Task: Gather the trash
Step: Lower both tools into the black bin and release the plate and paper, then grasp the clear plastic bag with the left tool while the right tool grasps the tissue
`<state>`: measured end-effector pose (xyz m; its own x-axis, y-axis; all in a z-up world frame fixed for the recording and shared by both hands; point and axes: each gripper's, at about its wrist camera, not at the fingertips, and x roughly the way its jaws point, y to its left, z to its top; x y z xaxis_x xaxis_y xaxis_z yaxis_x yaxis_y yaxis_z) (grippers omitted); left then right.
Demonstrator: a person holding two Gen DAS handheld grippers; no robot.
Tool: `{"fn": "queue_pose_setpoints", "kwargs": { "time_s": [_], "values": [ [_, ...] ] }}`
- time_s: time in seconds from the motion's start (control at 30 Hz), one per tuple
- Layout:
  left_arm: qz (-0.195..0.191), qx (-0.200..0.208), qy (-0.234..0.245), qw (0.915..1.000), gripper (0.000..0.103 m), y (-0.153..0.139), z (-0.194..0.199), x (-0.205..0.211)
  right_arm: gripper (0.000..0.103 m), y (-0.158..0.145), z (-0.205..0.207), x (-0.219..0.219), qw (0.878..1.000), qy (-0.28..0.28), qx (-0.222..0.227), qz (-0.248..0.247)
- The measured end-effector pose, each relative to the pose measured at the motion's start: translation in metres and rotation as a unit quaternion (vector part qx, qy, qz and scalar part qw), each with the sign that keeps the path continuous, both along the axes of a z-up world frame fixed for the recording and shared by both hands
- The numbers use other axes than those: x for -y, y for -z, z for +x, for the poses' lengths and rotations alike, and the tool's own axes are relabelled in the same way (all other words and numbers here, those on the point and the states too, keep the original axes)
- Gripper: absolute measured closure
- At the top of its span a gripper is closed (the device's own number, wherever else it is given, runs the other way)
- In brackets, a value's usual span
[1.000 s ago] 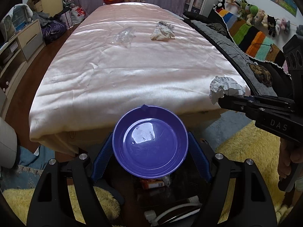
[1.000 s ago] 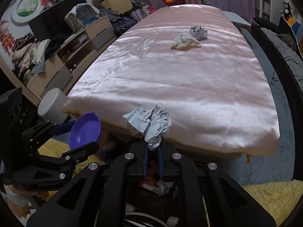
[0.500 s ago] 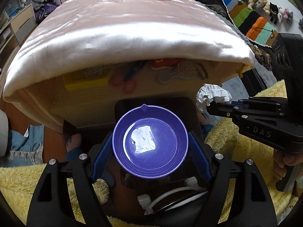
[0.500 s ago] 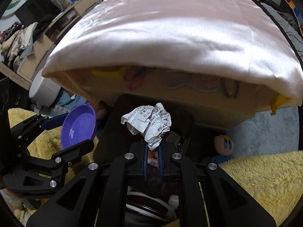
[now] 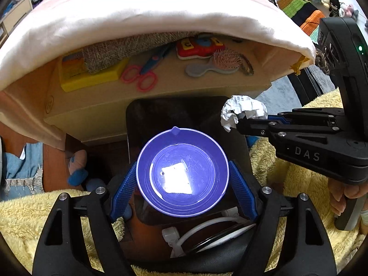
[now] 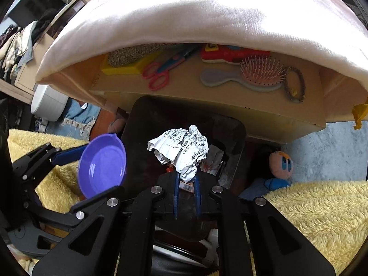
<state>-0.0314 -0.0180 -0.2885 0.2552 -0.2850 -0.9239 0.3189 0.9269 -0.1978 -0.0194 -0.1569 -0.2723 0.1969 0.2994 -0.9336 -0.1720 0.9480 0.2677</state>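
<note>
Your left gripper (image 5: 182,172) was clamped on the rim of a purple bowl (image 5: 182,172), its blue pads (image 5: 124,188) pressed against both sides, and the bowl faced up at the camera over the black bin (image 5: 142,119). In the right wrist view that bowl (image 6: 102,164) sat left of the bin (image 6: 142,115), tilted on edge, its hollow turned toward the bin.

Your right gripper (image 6: 186,179) was pinched tight on a crumpled paper ball (image 6: 179,149), held above the bin's opening with its printed side toward the lens. It had no clear long axis. From the left wrist, the same ball (image 5: 241,111) hung over the bin's right rim at the tip of your right gripper (image 5: 239,120).

Behind the bin, a shelf (image 6: 207,92) under the pink cloth (image 6: 207,11) carried scissors (image 6: 158,73), a hairbrush (image 6: 253,76) and a red toy (image 6: 230,54). Right of the bin lay a plush doll (image 6: 280,163) on yellow fleece (image 6: 310,207).

Your grippers hid most of the bin's contents; only bits of wrapper showed.
</note>
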Motion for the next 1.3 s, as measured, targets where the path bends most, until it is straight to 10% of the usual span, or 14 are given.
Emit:
{"fn": "queue_pose_setpoints", "kwargs": {
  "time_s": [0.13, 0.77, 1.3],
  "values": [
    [0.002, -0.012, -0.008, 0.9999, 0.028, 0.003, 0.004, -0.001, 0.051, 0.0, 0.004, 0.005, 1.0, 0.015, -0.002, 0.007],
    [-0.014, 0.117, -0.037, 0.9924, 0.011, -0.096, 0.034, -0.022, 0.03, -0.114, 0.034, 0.053, 0.985, 0.068, 0.148, 0.046],
    [0.008, 0.149, -0.054, 0.9874, 0.01, -0.128, 0.137, -0.026, 0.026, -0.127, 0.129, 0.067, 0.981, 0.088, 0.17, 0.02]
  ]
}}
